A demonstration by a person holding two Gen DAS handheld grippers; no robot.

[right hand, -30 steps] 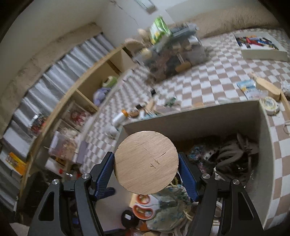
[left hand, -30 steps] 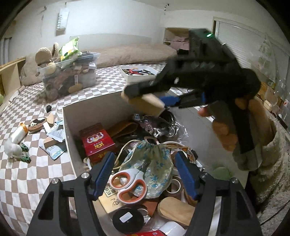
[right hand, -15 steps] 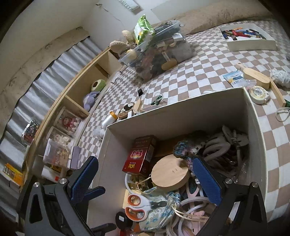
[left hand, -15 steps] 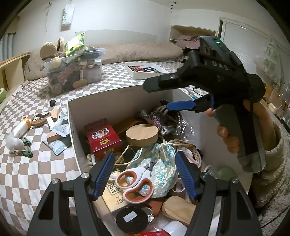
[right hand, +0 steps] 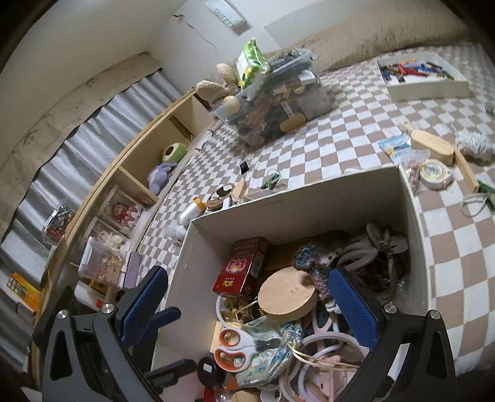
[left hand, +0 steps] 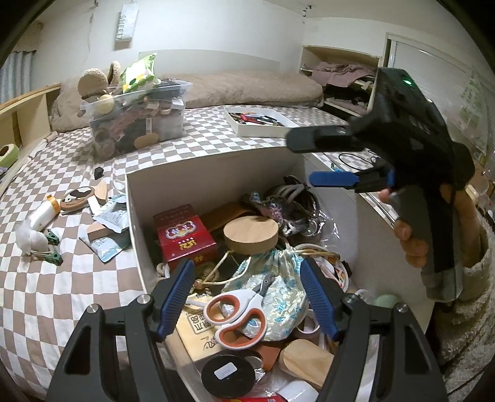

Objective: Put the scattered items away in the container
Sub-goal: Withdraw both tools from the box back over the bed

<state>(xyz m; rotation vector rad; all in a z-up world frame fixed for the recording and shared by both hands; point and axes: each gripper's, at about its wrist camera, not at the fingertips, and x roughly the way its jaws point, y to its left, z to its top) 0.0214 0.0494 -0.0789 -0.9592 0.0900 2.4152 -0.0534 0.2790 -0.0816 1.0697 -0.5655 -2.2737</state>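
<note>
With the wooden disc lying in the white box at frame centre, both the right gripper and left gripper hang above, fingers apart and empty, so I'd lift clear of the rim before reaching for the scattered packets at left.

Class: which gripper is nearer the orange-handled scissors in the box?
Left. The left gripper hovers directly over the scissors; the right gripper is open farther back above the wooden disc.

White plaster walls behind; brown-and-white checkered bedspread below; beige long pillow at top centre; light wooden shelf unit at left, grey corrugated curtain beyond.
</note>
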